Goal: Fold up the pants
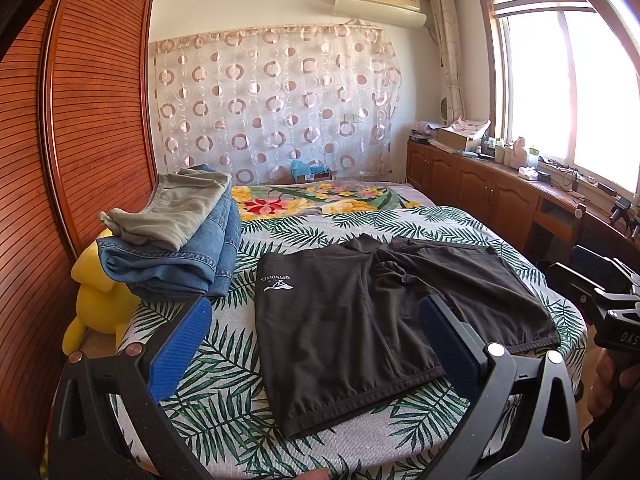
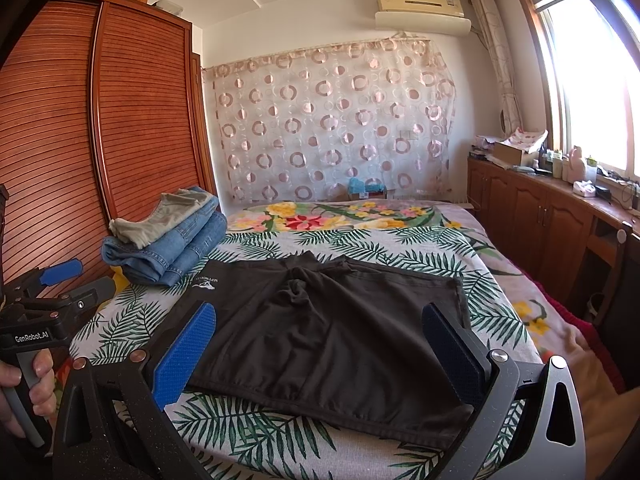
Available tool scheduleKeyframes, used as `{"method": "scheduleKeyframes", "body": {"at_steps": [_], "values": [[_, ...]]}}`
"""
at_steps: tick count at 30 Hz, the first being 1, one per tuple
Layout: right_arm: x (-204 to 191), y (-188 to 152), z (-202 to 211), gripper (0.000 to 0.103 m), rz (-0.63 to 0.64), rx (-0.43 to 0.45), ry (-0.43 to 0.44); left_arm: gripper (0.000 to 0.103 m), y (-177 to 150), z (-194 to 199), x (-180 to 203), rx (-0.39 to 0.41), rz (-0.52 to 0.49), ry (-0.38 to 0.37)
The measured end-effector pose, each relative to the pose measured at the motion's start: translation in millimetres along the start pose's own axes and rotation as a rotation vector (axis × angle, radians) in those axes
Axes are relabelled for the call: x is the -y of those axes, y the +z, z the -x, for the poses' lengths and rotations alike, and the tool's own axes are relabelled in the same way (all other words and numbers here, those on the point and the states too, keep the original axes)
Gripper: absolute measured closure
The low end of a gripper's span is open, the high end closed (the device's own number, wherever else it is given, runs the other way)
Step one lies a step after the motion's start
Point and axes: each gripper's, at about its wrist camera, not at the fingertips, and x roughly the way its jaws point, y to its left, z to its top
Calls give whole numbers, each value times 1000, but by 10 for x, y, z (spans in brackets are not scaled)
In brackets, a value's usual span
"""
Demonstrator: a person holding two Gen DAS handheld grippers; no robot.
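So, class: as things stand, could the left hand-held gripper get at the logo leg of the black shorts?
Probably yes. The left hand-held gripper is open and hovers over the black shorts, which lie flat on the bed. Nothing lies between them; the folded jeans pile sits off to the left.

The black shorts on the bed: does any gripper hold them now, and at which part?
Nothing is held. The left gripper and right gripper are both open above the black shorts.

Slatted wooden wardrobe at left. Circle-patterned curtain across back wall, air conditioner above. Bright window at right over low wooden cabinets. Strong daylight.
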Motion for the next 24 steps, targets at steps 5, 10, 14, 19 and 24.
{"method": "scheduleKeyframes", "body": {"at_steps": [5,10,14,19,24], "values": [[8,-2,-3,0,-1,-1,0,0,-10,-5,2,1,0,0],[3,-5,-4,0,0,0,1,0,9,-5,8,-5,1,-3],[34,-12,-13,0,-2,-5,-1,0,-8,-68,-1,-27,3,-9],[71,-22,-49,0,-4,-16,-4,0,-104,-222,-5,-66,5,-18],[172,-40,-104,0,-13,-39,-18,0,-174,-350,-22,-100,8,-26]]}}
